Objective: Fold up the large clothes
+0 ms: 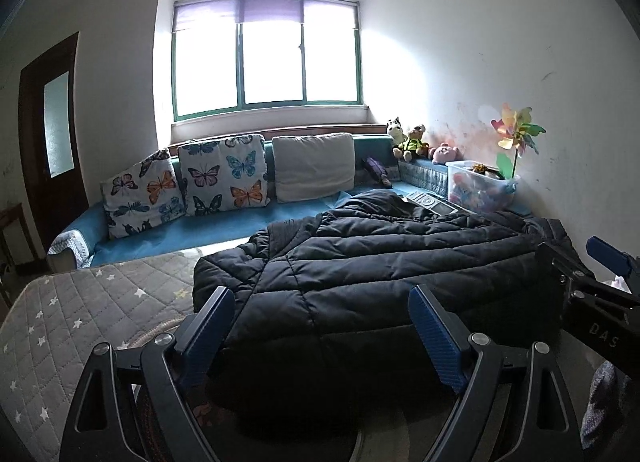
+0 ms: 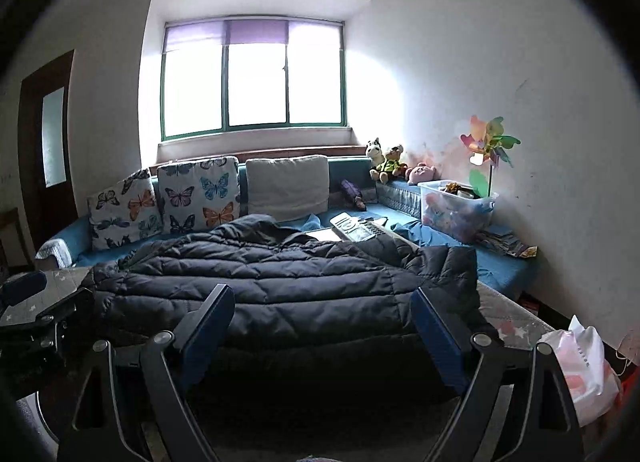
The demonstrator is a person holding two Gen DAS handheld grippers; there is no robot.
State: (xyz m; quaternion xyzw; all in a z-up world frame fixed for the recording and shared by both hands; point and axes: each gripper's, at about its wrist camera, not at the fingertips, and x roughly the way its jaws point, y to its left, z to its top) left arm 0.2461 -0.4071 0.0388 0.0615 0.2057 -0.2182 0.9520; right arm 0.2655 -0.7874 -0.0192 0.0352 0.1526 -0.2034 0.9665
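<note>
A black quilted puffer jacket (image 1: 380, 274) lies spread on a grey star-patterned padded table (image 1: 92, 302); it also shows in the right wrist view (image 2: 280, 286). My left gripper (image 1: 324, 326) is open and empty, its blue fingers (image 1: 434, 336) just above the jacket's near hem. My right gripper (image 2: 324, 326) is open and empty, over the near hem further right. The right gripper also shows at the right edge of the left wrist view (image 1: 600, 282). The left gripper shows at the left edge of the right wrist view (image 2: 28, 314).
A blue sofa (image 1: 224, 225) with butterfly cushions (image 1: 222, 173) and a white cushion (image 1: 314, 167) stands behind the table. A clear toy box (image 2: 456, 209), plush toys (image 2: 386, 161), a pinwheel (image 2: 490, 145) and a remote-like device (image 2: 356, 227) are at the right. A white bag (image 2: 584, 370) hangs at the table's right end.
</note>
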